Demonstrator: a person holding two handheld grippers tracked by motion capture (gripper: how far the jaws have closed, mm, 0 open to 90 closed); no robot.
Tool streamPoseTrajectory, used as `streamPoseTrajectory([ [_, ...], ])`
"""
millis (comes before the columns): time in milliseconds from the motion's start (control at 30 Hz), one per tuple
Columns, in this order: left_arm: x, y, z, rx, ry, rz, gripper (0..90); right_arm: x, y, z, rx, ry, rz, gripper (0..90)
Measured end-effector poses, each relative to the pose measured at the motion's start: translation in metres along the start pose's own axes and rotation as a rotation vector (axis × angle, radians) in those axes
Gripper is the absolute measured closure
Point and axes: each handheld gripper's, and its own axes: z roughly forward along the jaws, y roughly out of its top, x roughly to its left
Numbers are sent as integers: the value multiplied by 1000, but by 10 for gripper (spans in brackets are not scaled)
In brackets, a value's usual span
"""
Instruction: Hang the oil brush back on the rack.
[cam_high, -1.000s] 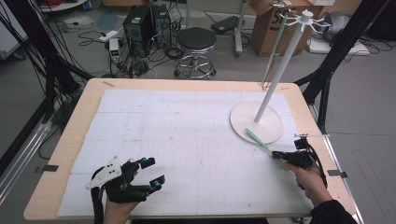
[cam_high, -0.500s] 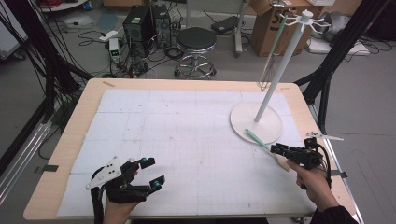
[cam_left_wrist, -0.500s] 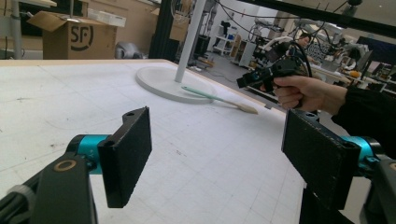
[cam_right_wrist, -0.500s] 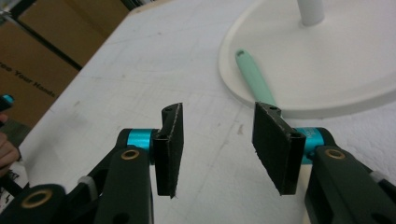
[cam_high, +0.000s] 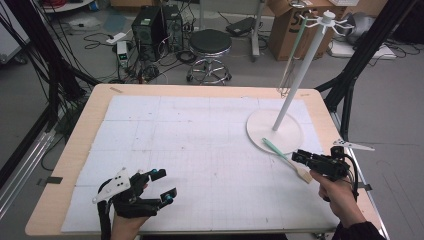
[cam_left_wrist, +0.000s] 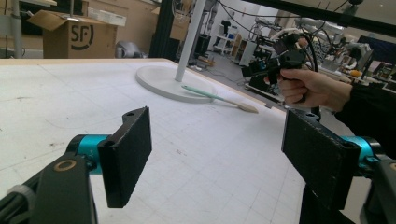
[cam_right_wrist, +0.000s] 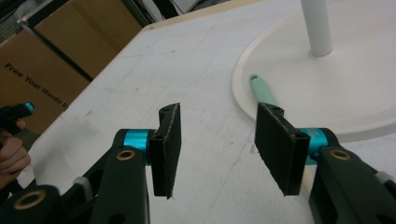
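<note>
The table offers open passage across its left half, centre and far-left corner. Obstacles gather toward the far-right corner: the stand's round base and its slanting pole. A green-handled brush lies off the base's near rim toward the right edge, its handle end apparently resting on that rim.
</note>
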Motion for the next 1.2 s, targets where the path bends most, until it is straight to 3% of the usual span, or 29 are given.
streamPoseTrajectory([
  [367,0,0,0,-1,-2,1,249,-6,10,-1,-23,-69,8,527],
  [567,0,0,1,0,-1,1,249,-8,17,8,27,-109,-17,552],
  [700,0,0,0,0,-1,1,249,-9,20,17,81,-147,-64,576],
  [1000,0,0,1,1,-2,-1,249,-20,21,31,147,-156,-47,601],
  [1200,1,0,1,3,-2,-2,249,-25,19,40,194,-171,-62,604],
])
